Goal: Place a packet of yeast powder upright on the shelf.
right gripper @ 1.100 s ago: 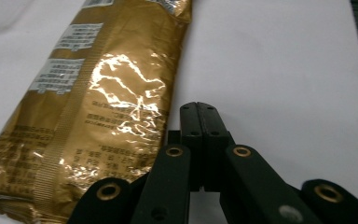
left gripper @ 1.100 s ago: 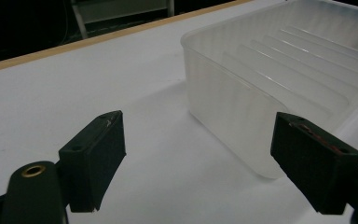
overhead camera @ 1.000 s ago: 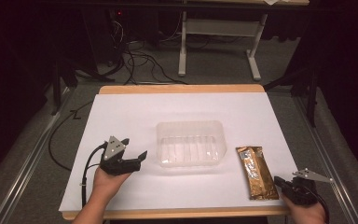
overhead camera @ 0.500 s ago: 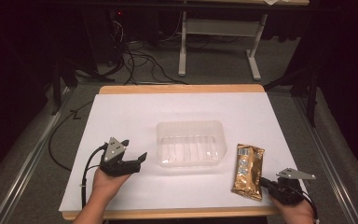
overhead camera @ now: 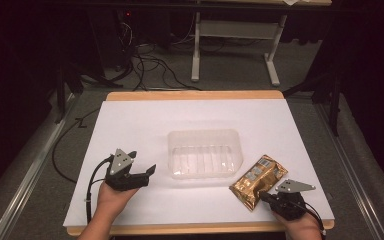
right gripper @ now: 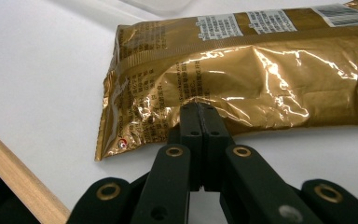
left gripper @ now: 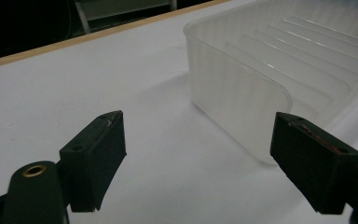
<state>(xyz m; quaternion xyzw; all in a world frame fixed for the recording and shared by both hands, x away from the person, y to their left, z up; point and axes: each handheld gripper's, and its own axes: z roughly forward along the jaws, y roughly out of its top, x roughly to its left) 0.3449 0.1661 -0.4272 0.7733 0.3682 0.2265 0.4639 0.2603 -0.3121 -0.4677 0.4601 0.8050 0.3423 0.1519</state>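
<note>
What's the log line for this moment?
right gripper: shut, tips against gold packet | left gripper: open beside clear tray

Tub (overhead camera: 205, 154) sits mid-surface (overhead camera: 145, 120). Packet (overhead camera: 258, 181) lies right of the tub and nearer the person, just beside its near right corner, set slantwise. Left gripper (overhead camera: 147, 173) left of the tub, near its left wall. Right gripper (overhead camera: 264, 196) right of the tub, at the packet's near edge.

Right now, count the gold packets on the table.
1. The gold packet lies flat near the table's front right corner, right of the clear tray, with the shut right gripper pressed against its edge. The tray looks empty, so none seems hidden.
</note>
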